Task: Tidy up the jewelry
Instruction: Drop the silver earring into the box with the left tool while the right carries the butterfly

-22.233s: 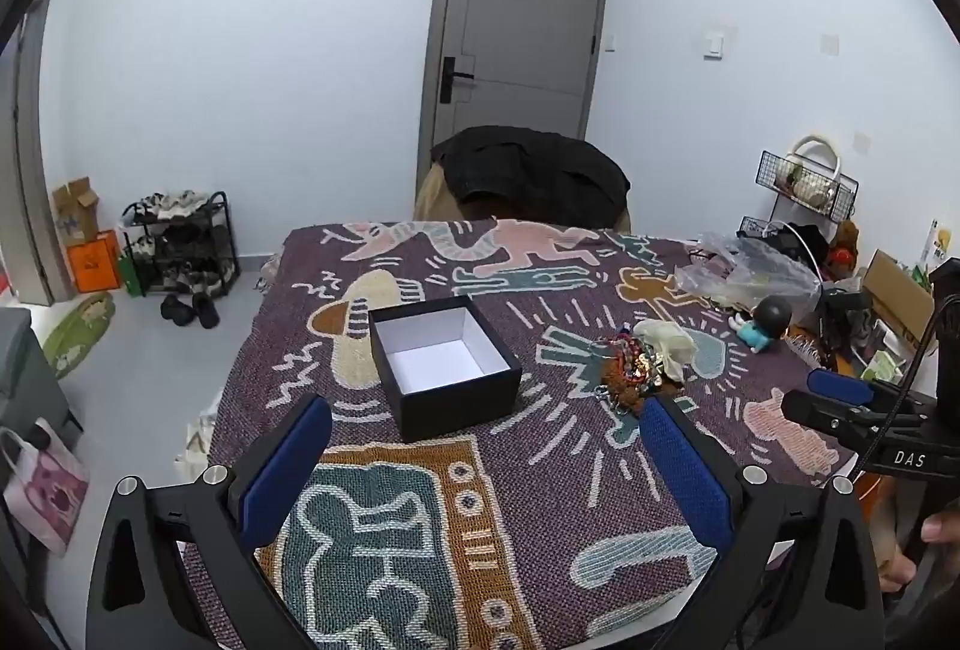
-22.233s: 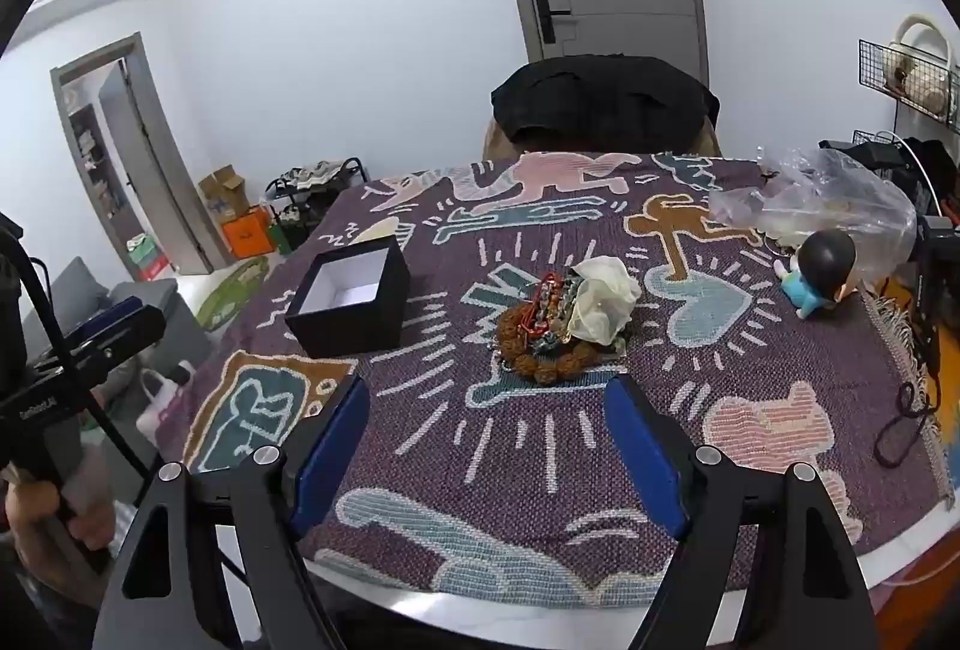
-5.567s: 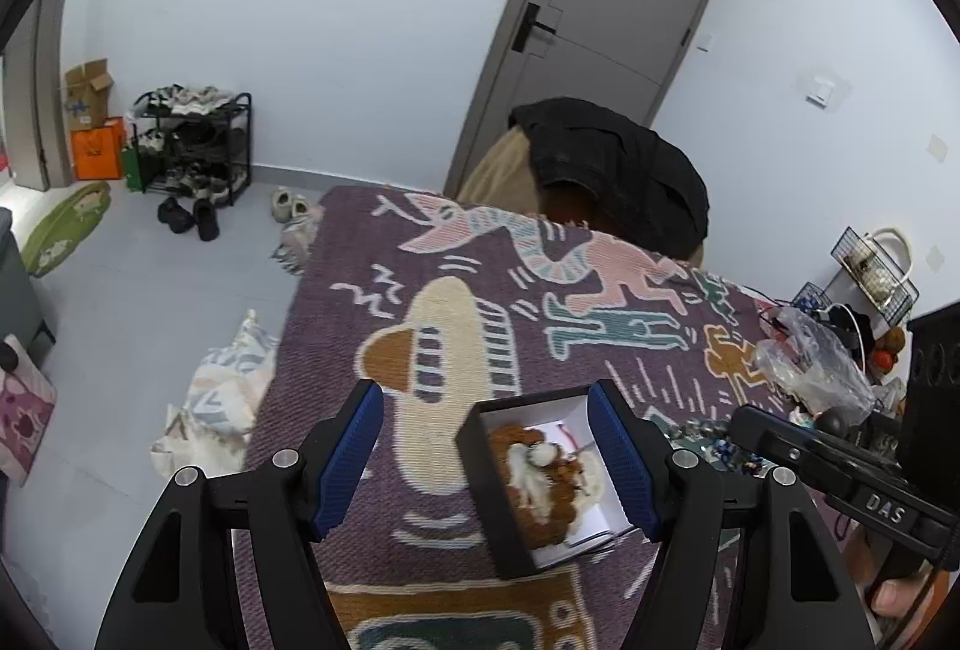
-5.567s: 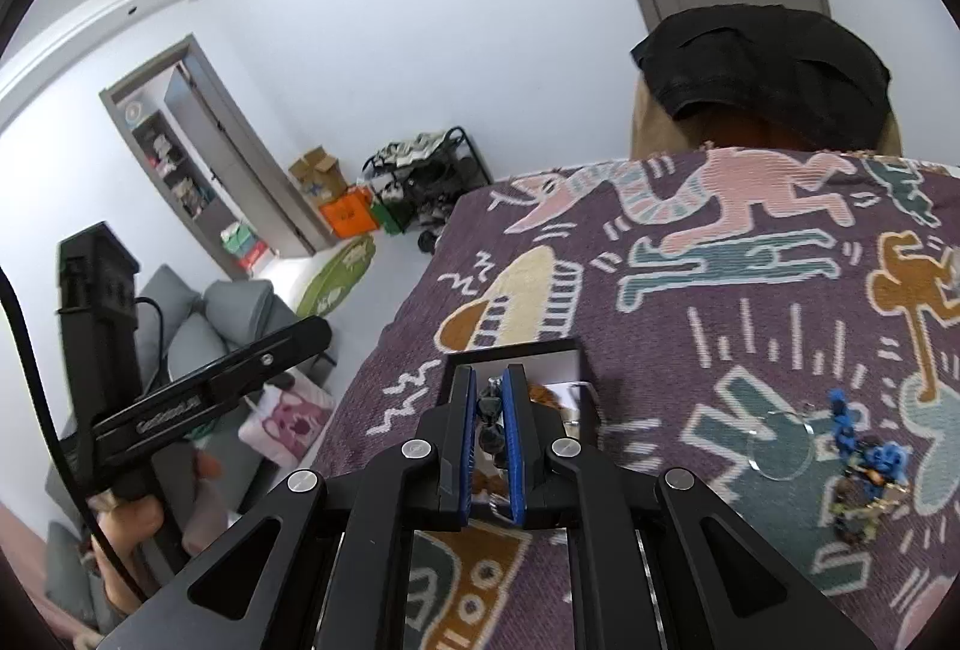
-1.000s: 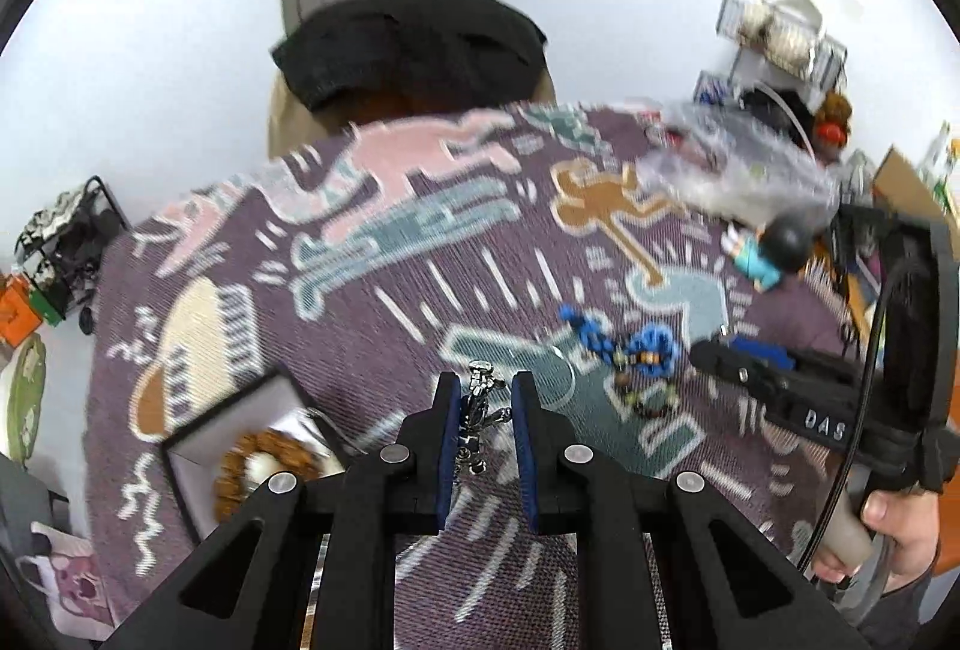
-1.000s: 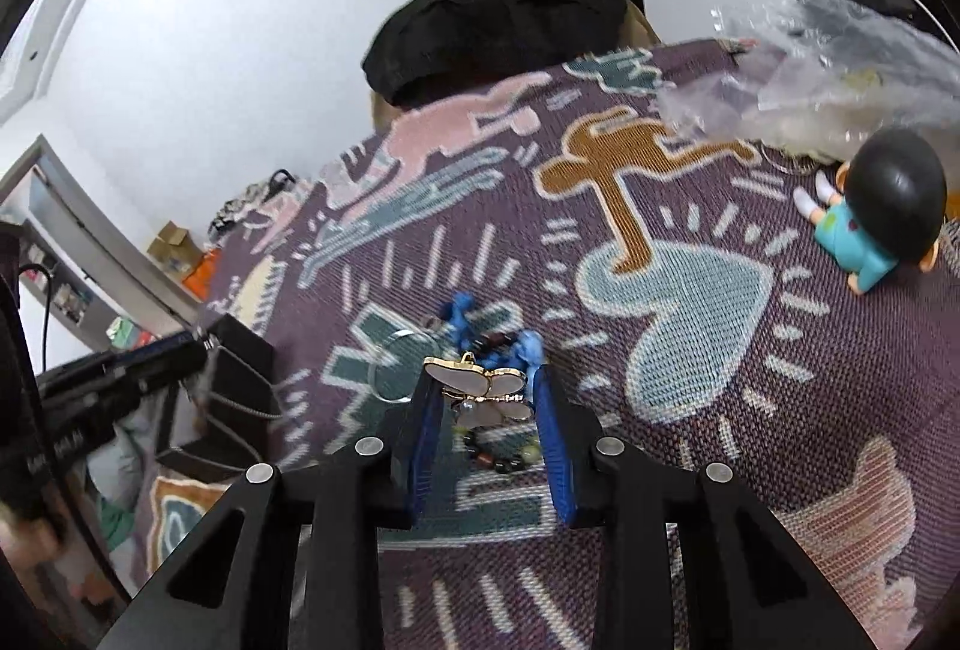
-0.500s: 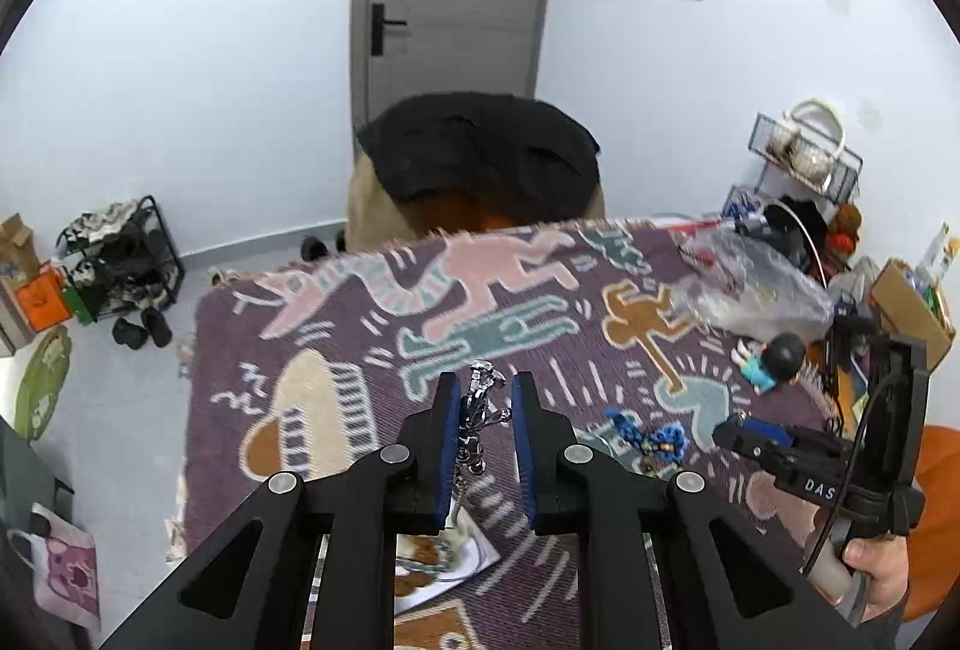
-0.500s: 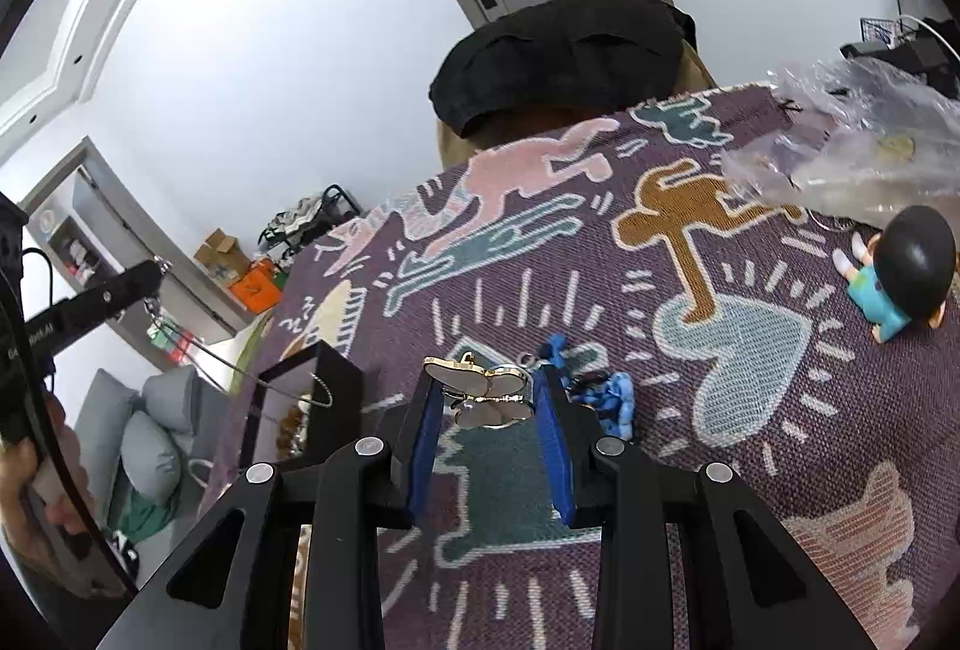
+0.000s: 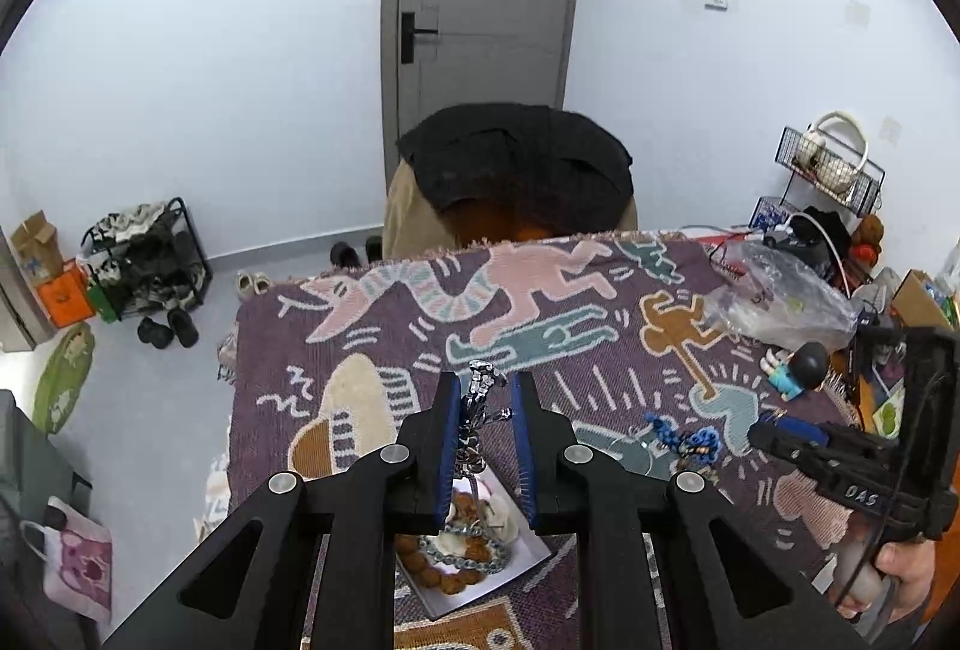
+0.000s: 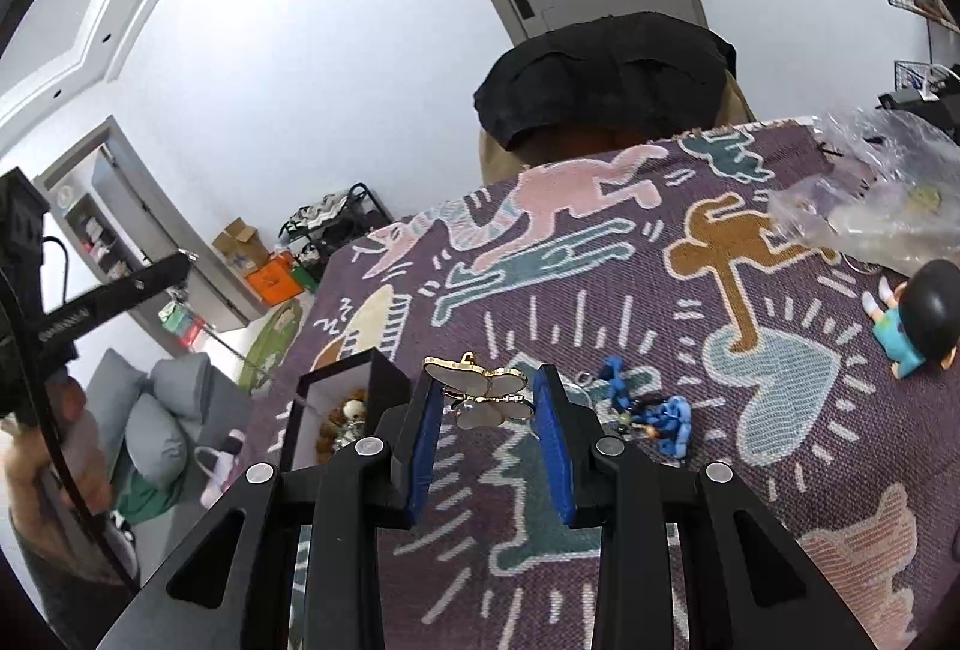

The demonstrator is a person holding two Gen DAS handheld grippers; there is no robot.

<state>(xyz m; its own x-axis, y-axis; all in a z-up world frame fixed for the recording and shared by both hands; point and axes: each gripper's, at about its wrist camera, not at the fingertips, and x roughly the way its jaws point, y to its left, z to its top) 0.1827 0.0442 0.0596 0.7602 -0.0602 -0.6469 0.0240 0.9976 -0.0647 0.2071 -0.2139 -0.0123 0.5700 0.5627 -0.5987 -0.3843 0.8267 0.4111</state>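
My left gripper [image 9: 485, 401] is shut on a silver chain [image 9: 477, 410] that hangs down into the black jewelry box [image 9: 534, 560] right below it. The box holds a brown bead bracelet [image 9: 462, 578] and a white piece. My right gripper [image 10: 486, 398] is shut on a gold-and-pearl butterfly piece [image 10: 487, 392], held above the rug to the right of the box [image 10: 336, 398]. A blue bead piece [image 10: 660, 419] lies on the rug just right of it and also shows in the left wrist view [image 9: 690, 440].
A patterned purple rug [image 9: 570, 302] covers the table. A doll [image 10: 918, 314] and a clear plastic bag [image 10: 876, 212] lie at the right. A chair with a black jacket [image 9: 516, 164] stands at the far edge. A shoe rack [image 9: 144, 254] stands on the floor at the left.
My left gripper has carried the chain over the box and lowered its end into it. My right gripper has moved left toward the box with the butterfly piece.
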